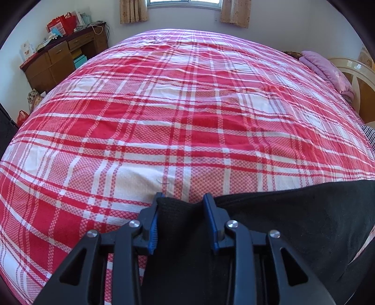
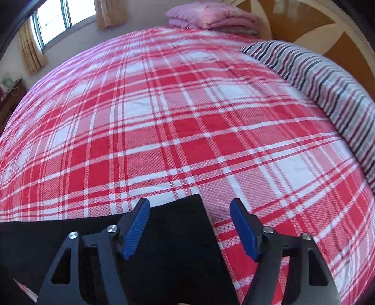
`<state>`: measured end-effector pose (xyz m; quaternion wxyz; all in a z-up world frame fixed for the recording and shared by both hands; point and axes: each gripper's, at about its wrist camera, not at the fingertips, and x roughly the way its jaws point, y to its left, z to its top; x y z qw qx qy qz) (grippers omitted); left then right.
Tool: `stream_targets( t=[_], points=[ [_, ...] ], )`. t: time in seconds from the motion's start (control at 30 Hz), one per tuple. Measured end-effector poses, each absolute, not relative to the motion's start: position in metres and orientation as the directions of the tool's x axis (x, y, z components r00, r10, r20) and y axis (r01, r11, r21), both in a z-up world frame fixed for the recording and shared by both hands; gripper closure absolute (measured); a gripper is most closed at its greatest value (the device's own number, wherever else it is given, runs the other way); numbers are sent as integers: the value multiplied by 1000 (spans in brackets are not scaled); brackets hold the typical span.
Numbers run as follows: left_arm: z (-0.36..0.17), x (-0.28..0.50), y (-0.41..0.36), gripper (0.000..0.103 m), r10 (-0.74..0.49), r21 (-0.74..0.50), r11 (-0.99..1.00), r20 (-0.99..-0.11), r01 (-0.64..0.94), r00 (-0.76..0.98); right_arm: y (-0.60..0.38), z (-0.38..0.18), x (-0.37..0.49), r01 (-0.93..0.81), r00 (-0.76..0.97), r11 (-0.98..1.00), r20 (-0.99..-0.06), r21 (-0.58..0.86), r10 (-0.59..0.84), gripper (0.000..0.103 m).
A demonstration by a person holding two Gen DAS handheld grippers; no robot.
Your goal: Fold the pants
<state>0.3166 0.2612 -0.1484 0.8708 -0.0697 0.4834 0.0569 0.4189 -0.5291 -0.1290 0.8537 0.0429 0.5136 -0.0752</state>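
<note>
Black pants (image 1: 293, 218) lie on the red and white plaid bed sheet (image 1: 187, 117) at the near edge. In the left wrist view my left gripper (image 1: 184, 199) has its blue pads around a bunched corner of the black fabric, which fills the gap between them. In the right wrist view the pants (image 2: 178, 234) show as a flat black panel with a square corner under my right gripper (image 2: 189, 206). The right gripper is open, its blue pads wide apart and nothing between them; the left pad hangs over the fabric, the right pad over the sheet (image 2: 164, 117).
A striped folded quilt (image 2: 328, 89) lies along the right side of the bed by the wooden headboard (image 2: 304, 21). Pink folded bedding (image 2: 211, 17) sits at the far end. A brown desk (image 1: 63, 58) with bags stands at the left wall.
</note>
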Motion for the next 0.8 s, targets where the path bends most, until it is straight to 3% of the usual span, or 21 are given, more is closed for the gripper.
stream_targets(
  t=[0.07, 0.13, 0.2, 0.27, 0.47, 0.8],
  points=[
    [-148, 320, 261, 69, 33, -65, 984, -853, -168, 521, -528, -136, 421, 153, 441, 988, -895, 5, -64, 45],
    [-149, 322, 260, 71, 37, -58, 985, -851, -164, 523, -525, -136, 419, 125, 459, 992, -887, 7, -52, 59],
    [-150, 322, 258, 76, 38, -45, 989, -846, -143, 531, -524, -134, 420, 105, 467, 994, -884, 29, -24, 82],
    [-149, 323, 256, 89, 22, -52, 991, -840, -120, 542, -519, -133, 421, 86, 470, 996, -882, 23, -21, 88],
    [-142, 320, 255, 91, 36, -34, 993, -822, -113, 568, -503, -112, 409, 45, 533, 998, -844, -38, -56, 91],
    [-96, 279, 264, 91, -21, -126, 987, -708, -98, 706, -499, -34, 350, 15, 734, 1000, -679, -8, -16, 91]
  ],
)
